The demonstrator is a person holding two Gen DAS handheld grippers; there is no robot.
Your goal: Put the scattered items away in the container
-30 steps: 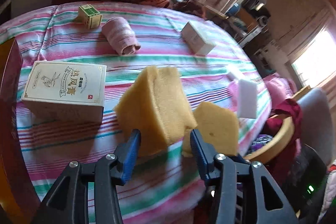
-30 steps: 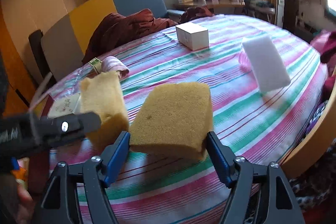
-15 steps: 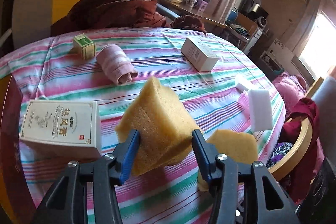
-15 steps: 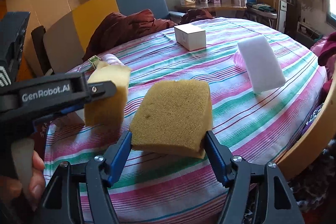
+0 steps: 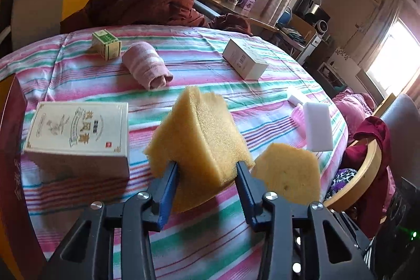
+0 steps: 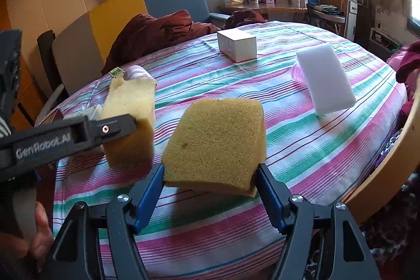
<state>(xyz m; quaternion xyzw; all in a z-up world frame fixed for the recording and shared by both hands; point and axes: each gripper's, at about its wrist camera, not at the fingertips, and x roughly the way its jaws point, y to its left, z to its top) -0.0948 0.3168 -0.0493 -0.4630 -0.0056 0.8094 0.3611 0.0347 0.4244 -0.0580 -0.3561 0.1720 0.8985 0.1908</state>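
My left gripper (image 5: 207, 169) is shut on a yellow sponge (image 5: 202, 141) and holds it above the striped tablecloth (image 5: 199, 64). My right gripper (image 6: 211, 173) is shut on a darker yellow sponge (image 6: 218, 141), also held above the table. That second sponge shows in the left wrist view (image 5: 288, 172), and the left gripper's sponge shows in the right wrist view (image 6: 128, 117). A white foam block (image 6: 325, 78) leans on a pink item (image 6: 298, 71). A container is not clearly in view.
On the table lie a cream printed box (image 5: 78, 133), a rolled pink cloth (image 5: 147, 64), a small green box (image 5: 106, 43) and a white box (image 5: 244, 58). A dark red box edge (image 5: 10, 148) stands at far left. A wooden chair back (image 6: 393, 162) curves at right.
Both grippers have risen and tilted up with their sponges, so more of the room beyond the table shows. The items on the table have not moved.
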